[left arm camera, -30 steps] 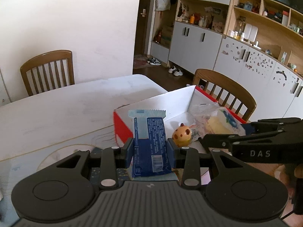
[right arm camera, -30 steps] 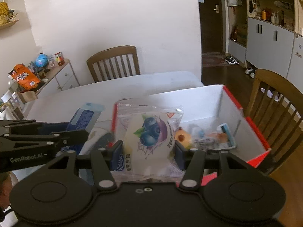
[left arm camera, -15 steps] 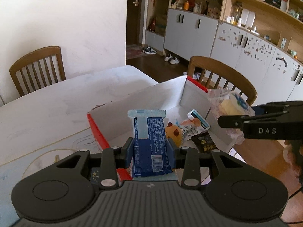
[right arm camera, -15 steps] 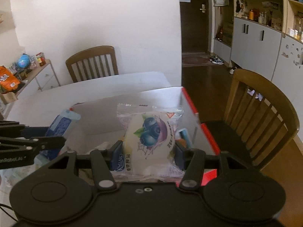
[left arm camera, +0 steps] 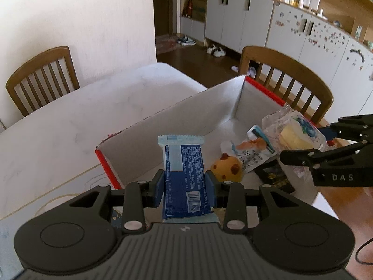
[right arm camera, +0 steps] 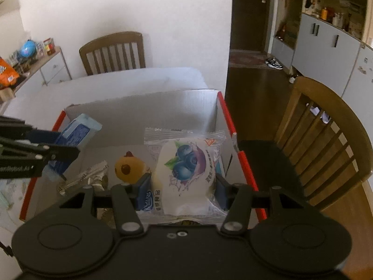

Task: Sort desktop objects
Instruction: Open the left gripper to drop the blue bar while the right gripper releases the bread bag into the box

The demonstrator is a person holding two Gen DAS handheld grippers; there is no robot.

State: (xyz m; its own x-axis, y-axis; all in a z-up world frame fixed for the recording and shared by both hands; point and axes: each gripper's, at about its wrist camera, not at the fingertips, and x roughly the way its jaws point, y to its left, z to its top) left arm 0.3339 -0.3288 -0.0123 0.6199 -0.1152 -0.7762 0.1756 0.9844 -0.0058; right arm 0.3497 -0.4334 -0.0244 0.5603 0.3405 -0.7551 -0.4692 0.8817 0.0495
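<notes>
My left gripper [left arm camera: 184, 187] is shut on a blue snack packet [left arm camera: 183, 172], held above the near left part of a white cardboard box with red edges [left arm camera: 163, 121]. My right gripper [right arm camera: 183, 187] is shut on a clear blueberry cake packet [right arm camera: 184, 163], hanging over the box's right side [right arm camera: 229, 126]. Each gripper shows in the other's view: the right one [left arm camera: 303, 156] with its cake packet [left arm camera: 293, 135], the left one [right arm camera: 39, 151] with its blue packet [right arm camera: 77, 130]. Inside the box lie a yellow spotted toy [left arm camera: 227, 170] [right arm camera: 129, 168], a white sachet [left arm camera: 250, 154], a dark sachet [left arm camera: 272, 175] and a silver wrapper [right arm camera: 91, 175].
The box stands on a white table [left arm camera: 70, 121] near its right edge. One wooden chair [left arm camera: 39, 79] is behind the table, another [right arm camera: 326, 140] at its right side. A side cabinet with snacks [right arm camera: 30, 56] stands far left; grey cupboards [left arm camera: 244, 18] line the far wall.
Both grippers have moved forward and down with their packets held, coming over the box. The box's inside and its contents now fill more of both views.
</notes>
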